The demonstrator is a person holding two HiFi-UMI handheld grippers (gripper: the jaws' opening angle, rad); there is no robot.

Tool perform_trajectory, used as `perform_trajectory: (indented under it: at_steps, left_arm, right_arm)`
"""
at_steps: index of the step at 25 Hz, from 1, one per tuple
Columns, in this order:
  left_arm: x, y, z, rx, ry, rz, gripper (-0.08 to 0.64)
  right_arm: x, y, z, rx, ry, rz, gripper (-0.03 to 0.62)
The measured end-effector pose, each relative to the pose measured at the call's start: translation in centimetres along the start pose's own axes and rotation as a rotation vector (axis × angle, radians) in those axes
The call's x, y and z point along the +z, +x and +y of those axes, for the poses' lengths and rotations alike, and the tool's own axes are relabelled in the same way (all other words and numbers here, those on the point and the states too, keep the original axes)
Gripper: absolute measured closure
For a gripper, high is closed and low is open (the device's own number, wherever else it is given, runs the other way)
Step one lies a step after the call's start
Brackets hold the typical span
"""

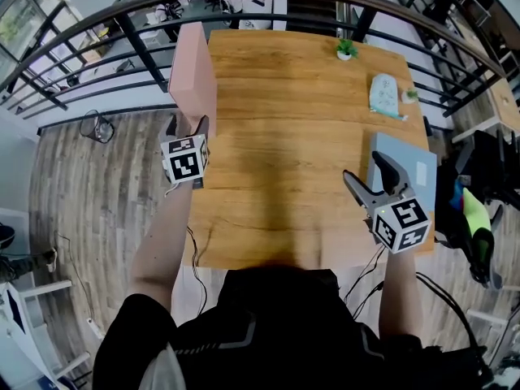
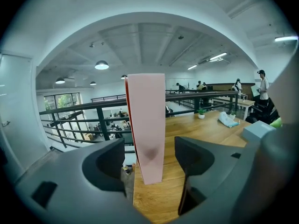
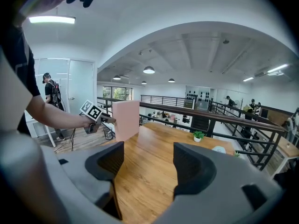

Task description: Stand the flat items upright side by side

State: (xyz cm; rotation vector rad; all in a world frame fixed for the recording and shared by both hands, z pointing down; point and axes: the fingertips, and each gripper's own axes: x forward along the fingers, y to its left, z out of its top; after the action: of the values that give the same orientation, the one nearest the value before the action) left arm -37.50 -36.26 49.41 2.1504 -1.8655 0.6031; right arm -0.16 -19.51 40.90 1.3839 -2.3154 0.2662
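A pink flat item [image 1: 193, 75] stands upright on its edge at the left rim of the wooden table [image 1: 284, 112]. My left gripper [image 1: 188, 124] is open right behind it. In the left gripper view the pink item [image 2: 147, 125] sits between the jaws of the left gripper [image 2: 149, 146], with a gap on each side. A grey-blue flat item [image 1: 413, 167] lies flat at the table's right edge. My right gripper [image 1: 367, 169] hovers over its near left corner, open and empty. The right gripper view shows the right gripper [image 3: 148, 148] pointing across the table at the pink item [image 3: 126, 119].
A small potted plant [image 1: 345, 49] and a pale teal pouch [image 1: 383, 94] sit at the table's far right. A dark metal railing [image 1: 122, 23] curves round the table's far and left sides. A chair with green fabric [image 1: 475, 226] stands to the right of the table.
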Motion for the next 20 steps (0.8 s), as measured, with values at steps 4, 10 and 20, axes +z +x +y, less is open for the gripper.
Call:
perform_trajectory:
  at_steps: [4,10,20]
  left_arm:
    - [0.2,-3.1,-1.2,0.004,-0.014,-0.018,0.225]
    - [0.3,-7.3,-7.9,-0.099,-0.006,-0.024,0.225]
    - [4.7,-11.6,-23.1,-0.325,0.037,-0.123,0.225]
  right_arm:
    - [0.5,-1.3,-1.4,-0.001,0.004,-0.026,0.255]
    - [-1.0,-4.9,-5.4,-0.022,0.009,-0.046,0.255]
    - [-4.0,-12.4,-13.9,-0.100,0.074,-0.098,0.255]
